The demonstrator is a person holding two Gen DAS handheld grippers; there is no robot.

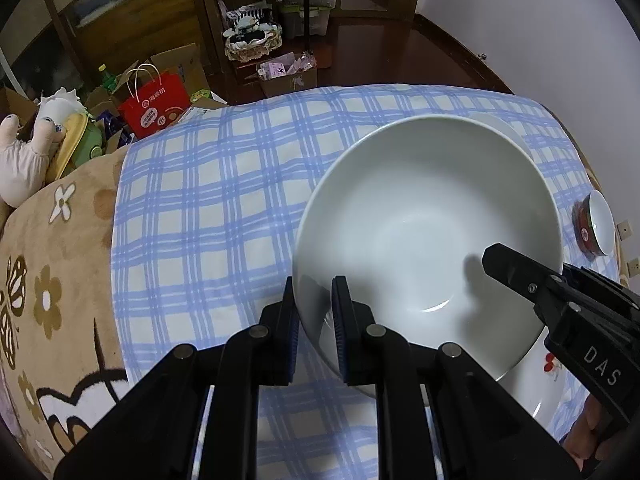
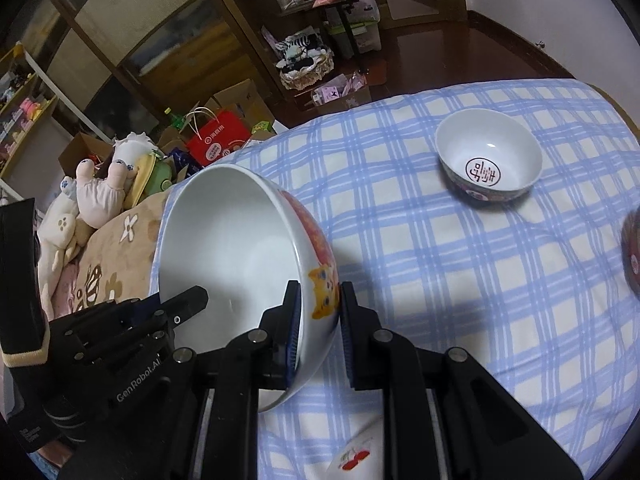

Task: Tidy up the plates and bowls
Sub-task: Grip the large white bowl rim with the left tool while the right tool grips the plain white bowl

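Observation:
Both grippers hold one large white bowl (image 1: 424,224) above the blue checked cloth (image 1: 208,208). My left gripper (image 1: 314,320) is shut on its near left rim. My right gripper (image 2: 318,320) is shut on the opposite rim, over the orange cat picture on the bowl (image 2: 236,240), which is tilted. The right gripper's finger (image 1: 516,268) reaches into the bowl in the left wrist view. A white plate with a cherry print (image 1: 536,384) lies under the bowl. A small bowl with a red emblem (image 2: 488,160) stands upright at the far right.
A red-patterned small bowl (image 1: 594,226) sits at the cloth's right edge and shows blurred in the right wrist view (image 2: 632,252). A brown floral blanket (image 1: 52,300) and plush toys (image 1: 28,148) lie to the left. Boxes and a red bag (image 1: 156,106) stand beyond.

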